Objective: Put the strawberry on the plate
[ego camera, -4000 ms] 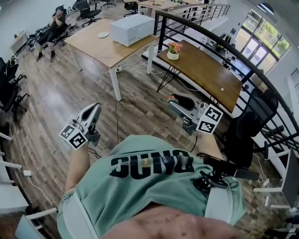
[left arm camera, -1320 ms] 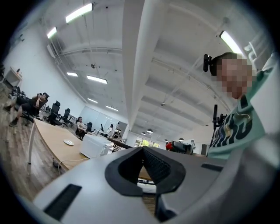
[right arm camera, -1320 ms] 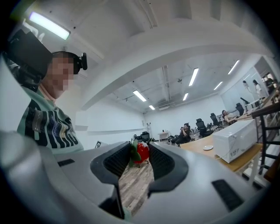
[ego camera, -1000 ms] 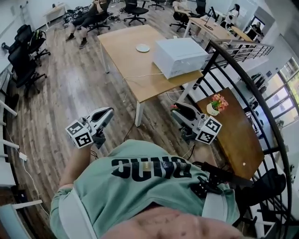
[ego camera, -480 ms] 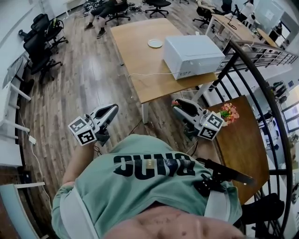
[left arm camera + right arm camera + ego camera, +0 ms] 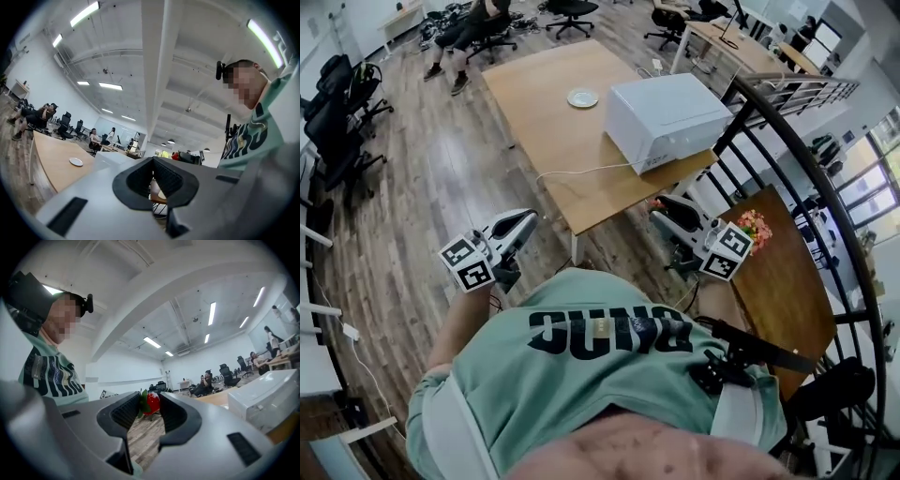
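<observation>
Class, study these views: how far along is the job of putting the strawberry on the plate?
Done: the strawberry is picked up, clamped between the jaws of the right gripper. In hand: it is held in the air, short of the wooden table. Left: reach the white plate on that table and set the berry on it. The left gripper holds nothing.

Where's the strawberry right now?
The strawberry is clamped between the jaws of the right tongs, at the head view's right, near the corner of the wooden table that holds the plate.
</observation>
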A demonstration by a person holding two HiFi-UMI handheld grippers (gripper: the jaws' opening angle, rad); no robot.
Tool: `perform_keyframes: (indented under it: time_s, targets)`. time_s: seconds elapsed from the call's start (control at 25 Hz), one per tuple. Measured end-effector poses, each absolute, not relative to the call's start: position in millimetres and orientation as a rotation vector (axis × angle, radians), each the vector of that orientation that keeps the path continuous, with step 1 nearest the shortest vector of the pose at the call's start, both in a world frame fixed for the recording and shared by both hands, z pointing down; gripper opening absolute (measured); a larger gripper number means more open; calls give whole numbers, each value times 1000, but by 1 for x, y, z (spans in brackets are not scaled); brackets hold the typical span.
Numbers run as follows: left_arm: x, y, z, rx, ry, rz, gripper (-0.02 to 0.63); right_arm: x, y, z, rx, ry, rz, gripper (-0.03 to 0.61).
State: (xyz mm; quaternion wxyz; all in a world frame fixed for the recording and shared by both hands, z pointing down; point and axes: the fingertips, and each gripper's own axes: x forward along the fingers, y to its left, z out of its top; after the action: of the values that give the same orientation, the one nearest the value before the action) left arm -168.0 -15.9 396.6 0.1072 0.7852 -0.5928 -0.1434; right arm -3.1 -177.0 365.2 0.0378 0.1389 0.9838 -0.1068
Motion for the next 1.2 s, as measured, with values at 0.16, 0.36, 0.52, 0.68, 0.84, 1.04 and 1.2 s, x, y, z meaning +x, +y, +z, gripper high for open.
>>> perform_keyframes:
  time_s: [0.16, 0.36, 0.52, 0.68, 0.84, 1.04, 1.2]
  targets:
    - [-224, -39, 386, 2405, -1646, -417, 3, -41, -182, 352, 300, 3034, -265, 138]
    - [-278, -61, 393, 2472, -1521, -409, 3, -84, -186, 352, 148, 3047, -250, 140]
    - [-308, -75, 401, 2490, -1435, -422, 3, -106, -189, 355, 54, 3079, -263, 140]
    - [-323, -98, 409, 2481, -1396, -450, 3, -118, -207, 360, 8, 3108, -278, 140]
    - [-321, -118, 422, 2461, -1405, -432, 3, -121, -232, 369, 31, 3108, -288, 139]
    - [-312, -157, 424, 2403, -1530, -389, 3, -118, -289, 377, 171, 3078, -309, 140]
    - [-289, -208, 418, 2325, -1676, -397, 3, -108, -353, 382, 338, 3048, -309, 140]
